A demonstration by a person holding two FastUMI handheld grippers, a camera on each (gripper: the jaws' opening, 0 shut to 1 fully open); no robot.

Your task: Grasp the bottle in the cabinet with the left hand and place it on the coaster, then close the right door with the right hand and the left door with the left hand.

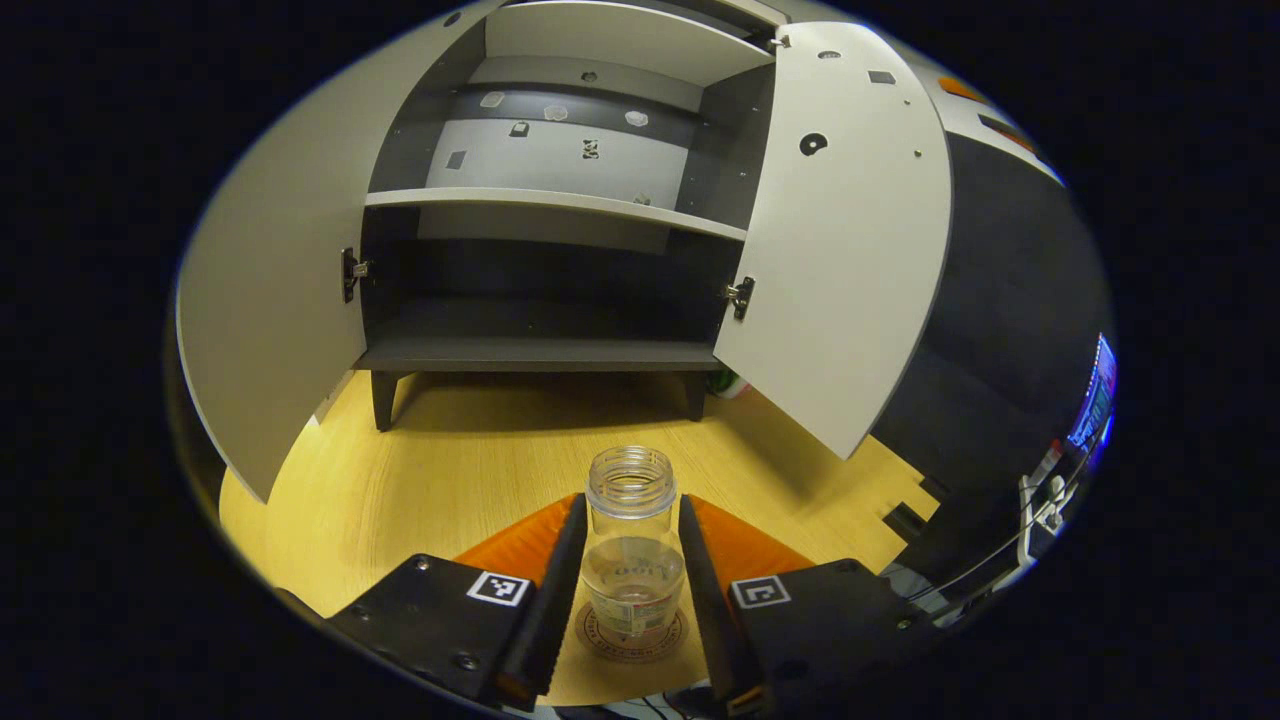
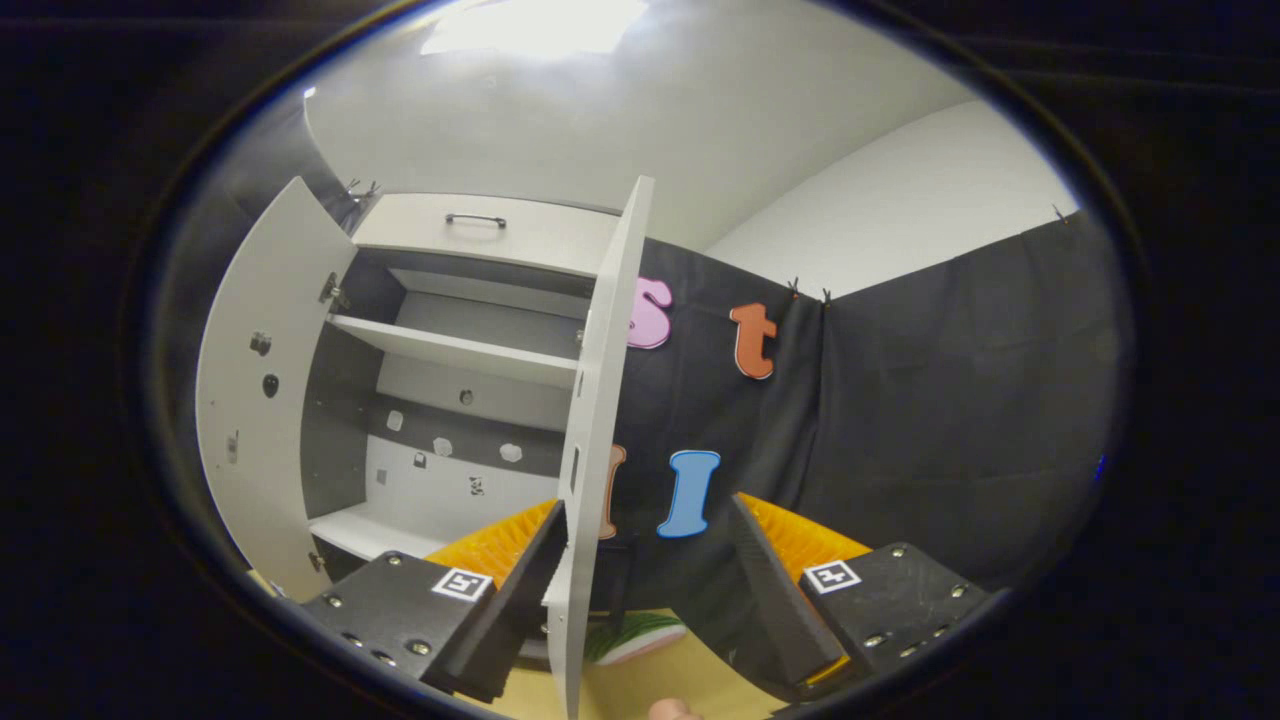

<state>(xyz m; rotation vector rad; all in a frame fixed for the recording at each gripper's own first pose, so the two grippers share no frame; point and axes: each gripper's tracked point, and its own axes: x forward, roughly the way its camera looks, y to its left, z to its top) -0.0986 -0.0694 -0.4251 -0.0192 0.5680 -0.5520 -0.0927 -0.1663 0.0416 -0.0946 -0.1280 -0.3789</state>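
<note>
The cabinet [image 1: 540, 250] is seen wide open in the left gripper view, lower shelf bare, both doors swung out. The table [image 1: 450, 470] in front of it has plenty of bare wood, so room for pulling back isn't a problem

The right door [image 2: 590, 440] is seen edge-on in the right gripper view, running up between the right claw [image 2: 640, 590] fingers, close to the left-hand one; whether it's actually touched can't be told. That claw is spread wide, nothing pinched. Closing would probably be best done as a flat push on the door's outer face, away from the hinge, rather than a pinch on the thin edge, which could slip. The left door [image 2: 260, 390] stands well out too, so the bottle should be cleared first

The bottle [image 1: 632, 545] is already upright on the coaster [image 1: 632, 630], capless, sitting between the left claw [image 1: 632, 600] fingers. Slivers of gap look visible on both sides, so it's judged released or nearly so, jaws parted. The claw should be drawn straight back along its own line, no sideways drift, since a light empty bottle would tip easily off a nudged finger. The coaster rim peeks out all round the base, so placement looks centred
</note>
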